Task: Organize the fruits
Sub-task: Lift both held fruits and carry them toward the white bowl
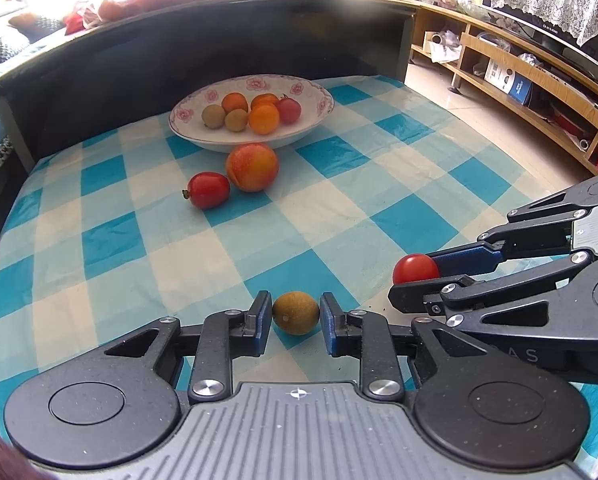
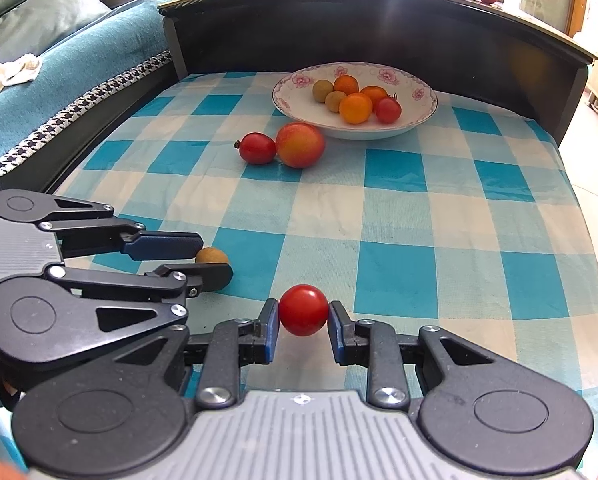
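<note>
Blue fingers pinch tomato; cloth beyond open.

1. My right gripper clamps a cherry tomato between its blue pads.
2. At my left, my left gripper brackets a brown longan.
3. Farther off on the checked tablecloth, a peach touches another tomato.
4. Behind them, the floral bowl holds small fruits.
</note>
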